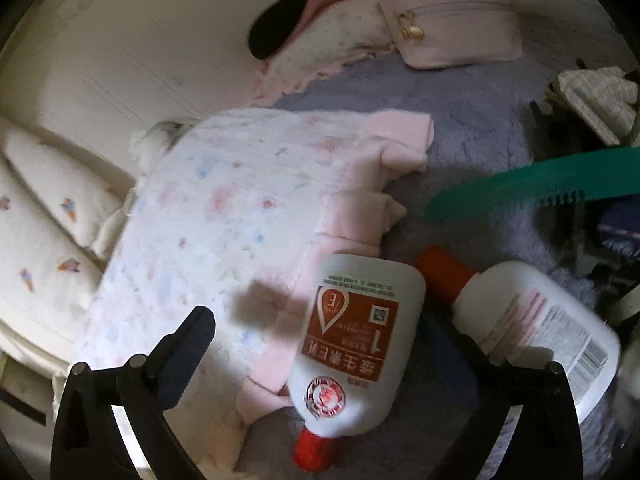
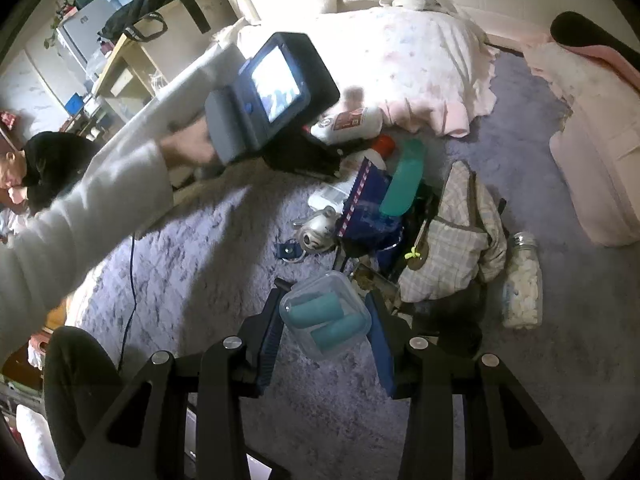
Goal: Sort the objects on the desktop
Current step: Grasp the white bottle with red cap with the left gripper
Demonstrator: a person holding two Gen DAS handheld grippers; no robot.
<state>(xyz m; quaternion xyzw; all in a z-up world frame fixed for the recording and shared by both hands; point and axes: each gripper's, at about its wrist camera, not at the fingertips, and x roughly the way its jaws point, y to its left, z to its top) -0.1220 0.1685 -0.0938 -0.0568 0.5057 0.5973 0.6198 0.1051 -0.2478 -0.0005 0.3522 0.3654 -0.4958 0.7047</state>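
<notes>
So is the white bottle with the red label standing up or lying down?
Lying down: the bottle rests on its side on the carpet, red cap pointing sideways.

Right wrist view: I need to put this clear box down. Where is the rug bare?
Bare purple rug lies left of the clear box, toward the black cable, and right beyond the cotton jar. Ahead, around the checked bag, it is crowded.

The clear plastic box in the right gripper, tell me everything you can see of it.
The clear plastic box is small, squarish with rounded corners, see-through and lidded. Inside lie two teal cylinders side by side. It is held off the purple rug, tilted, clamped between the blue pads of the right gripper, one pad on each side. Nothing else touches it. Behind it sits the pile of clutter on the rug.
</notes>
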